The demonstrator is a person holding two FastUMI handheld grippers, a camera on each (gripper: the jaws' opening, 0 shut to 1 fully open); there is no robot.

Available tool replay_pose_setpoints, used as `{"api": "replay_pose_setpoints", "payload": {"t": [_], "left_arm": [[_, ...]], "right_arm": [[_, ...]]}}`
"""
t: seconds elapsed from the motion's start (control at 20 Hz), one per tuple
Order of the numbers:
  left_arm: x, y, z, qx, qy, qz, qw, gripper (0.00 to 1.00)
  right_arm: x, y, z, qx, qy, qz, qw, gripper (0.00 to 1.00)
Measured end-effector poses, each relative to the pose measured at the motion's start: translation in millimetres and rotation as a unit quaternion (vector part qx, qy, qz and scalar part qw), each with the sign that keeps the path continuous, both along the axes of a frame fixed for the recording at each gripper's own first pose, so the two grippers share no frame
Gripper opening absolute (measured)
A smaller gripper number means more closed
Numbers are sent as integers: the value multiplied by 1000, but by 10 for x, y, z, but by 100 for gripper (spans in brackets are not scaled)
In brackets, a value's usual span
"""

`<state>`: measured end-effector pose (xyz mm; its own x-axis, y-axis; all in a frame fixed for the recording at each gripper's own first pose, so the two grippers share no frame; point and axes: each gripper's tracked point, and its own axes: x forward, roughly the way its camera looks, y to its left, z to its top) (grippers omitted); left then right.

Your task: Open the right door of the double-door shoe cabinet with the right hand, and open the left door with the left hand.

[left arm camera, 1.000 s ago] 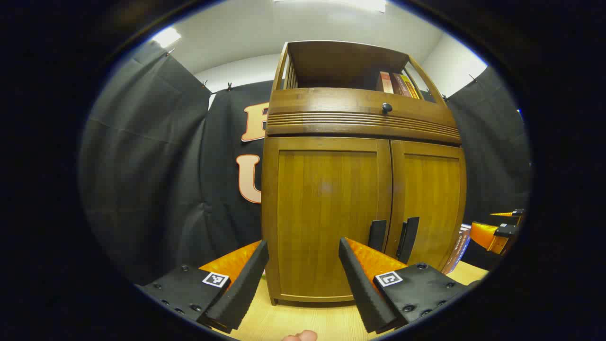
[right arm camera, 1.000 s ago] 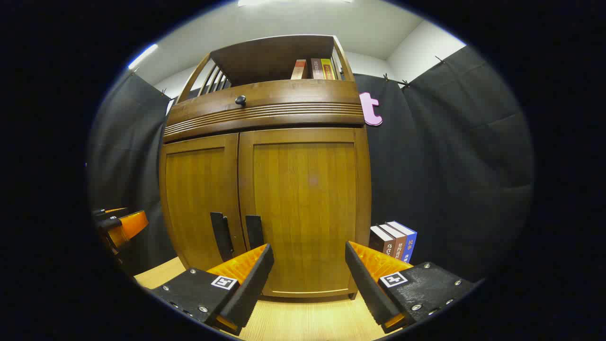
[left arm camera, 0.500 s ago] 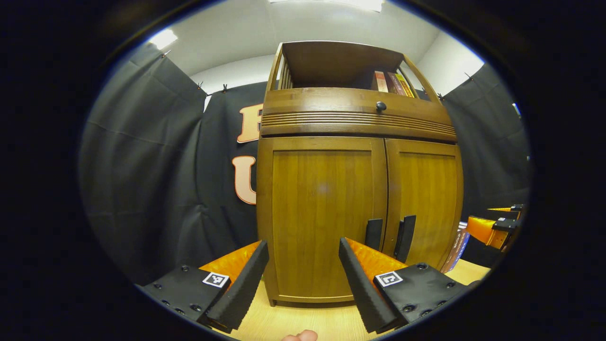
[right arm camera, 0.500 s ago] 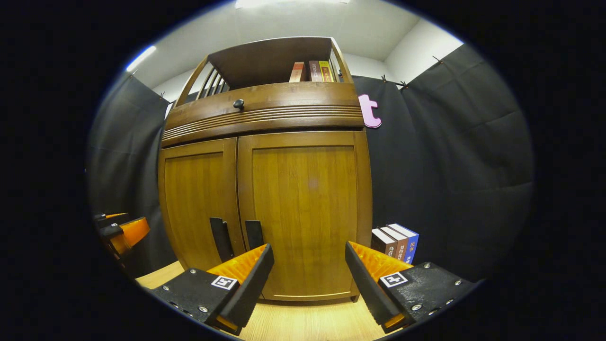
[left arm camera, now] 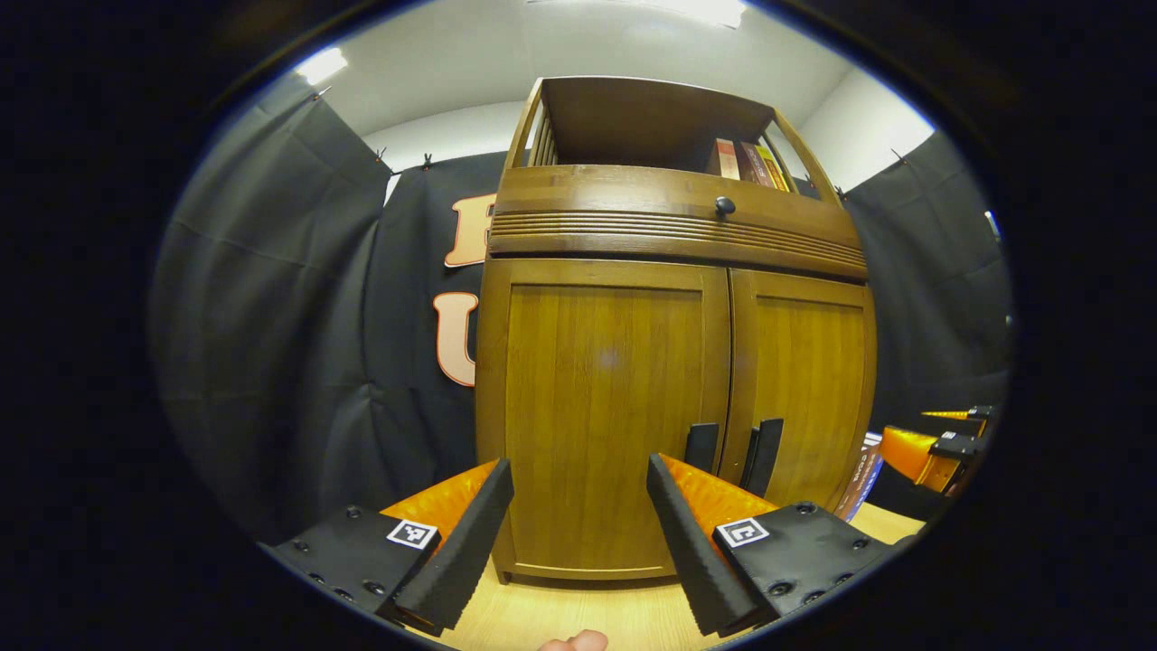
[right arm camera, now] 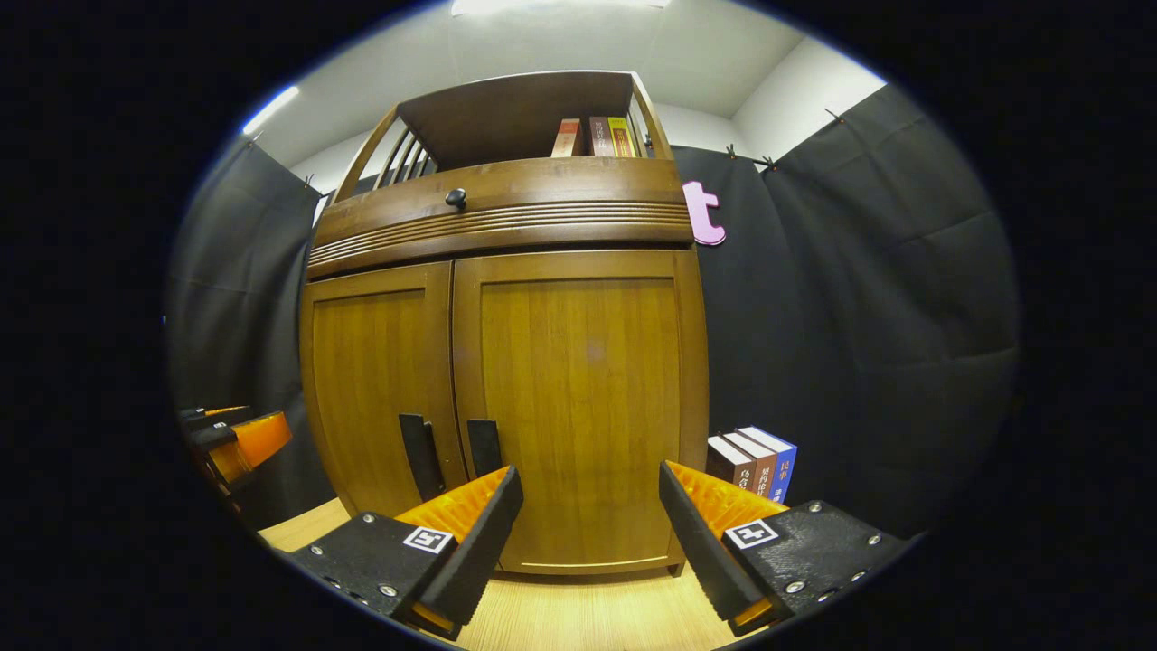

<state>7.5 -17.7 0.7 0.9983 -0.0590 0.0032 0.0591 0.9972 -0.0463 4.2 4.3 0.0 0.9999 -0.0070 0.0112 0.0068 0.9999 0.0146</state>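
Wooden tabletop [right arm camera: 578,615], shut shoe cabinet [right arm camera: 578,398] before spread right gripper [right arm camera: 589,529]

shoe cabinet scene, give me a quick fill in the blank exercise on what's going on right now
1. Both doors of the shoe cabinet are ____.
2. The fingers of the right gripper stand ____, holding nothing.
3. The two door handles sit on either side of the ____ seam.
4. Three books stand on the table to the cabinet's ____ side.

Answers: closed; open; middle; right
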Motion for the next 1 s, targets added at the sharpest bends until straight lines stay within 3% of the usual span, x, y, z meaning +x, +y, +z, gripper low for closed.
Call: {"api": "replay_pose_setpoints", "payload": {"t": [0.25, 0.5, 0.75, 1.0], "left_arm": [[-26, 106, 27, 2, -3, 12, 1000, 97], [-83, 206, 28, -1, -2, 24, 1000, 95], [-128, 399, 53, 3, -5, 45, 999, 99], [-134, 485, 2, 1, 3, 54, 999, 95]], "right_arm": [[146, 296, 86, 2, -6, 41, 999, 94], [580, 737, 46, -2, -15, 100, 995, 94], [1060, 834, -151, -21, 1, 90, 996, 94], [1333, 817, -357, -55, 5, 75, 996, 94]]}}
